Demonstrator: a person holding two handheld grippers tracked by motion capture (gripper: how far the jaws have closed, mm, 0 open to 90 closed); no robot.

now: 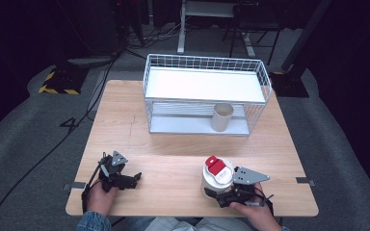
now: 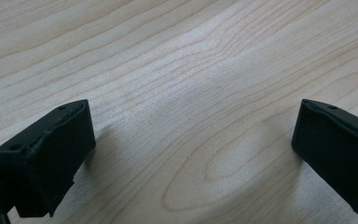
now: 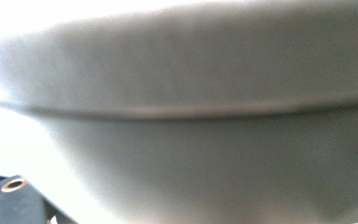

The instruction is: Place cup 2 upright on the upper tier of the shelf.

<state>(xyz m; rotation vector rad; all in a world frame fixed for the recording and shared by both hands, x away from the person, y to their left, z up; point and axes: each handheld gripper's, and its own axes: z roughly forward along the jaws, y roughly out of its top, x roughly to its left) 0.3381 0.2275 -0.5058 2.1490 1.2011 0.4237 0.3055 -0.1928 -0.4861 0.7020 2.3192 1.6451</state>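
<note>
Main risk, as I judge it: the white cylindrical container with the red flip-cap lid (image 1: 217, 176) tips or slips. The right gripper (image 1: 220, 194) meets it low on the wall, near the base, so any lift or push from here could pivot the tall body over the jaws. It stands near the front edge of the light wooden worktop (image 1: 173, 144), so a topple toward the person could roll it off. The smooth rounded wall adds to the slip risk if the squeeze is light.

The right gripper view is blurred, the pale curved wall (image 3: 191, 140) pressed right up to the lens. The jaws look set about the container's base in the high view, but whether they actually clamp it I cannot tell.

Right hand (image 1: 255, 214) comes in from the bottom edge, gripper held low and level, pointing left into the container, grey three-cornered plate on top.

Left gripper (image 1: 134, 179) rests on the worktop at front left, well apart from the container, pointing right. Its jaws stand wide, with bare wood grain between them in the left gripper view, holding nothing.

Far side: a white wire two-tier basket rack (image 1: 265, 79) with a beige paper cup (image 1: 221, 117) on its lower shelf, well apart from both hands.
</note>
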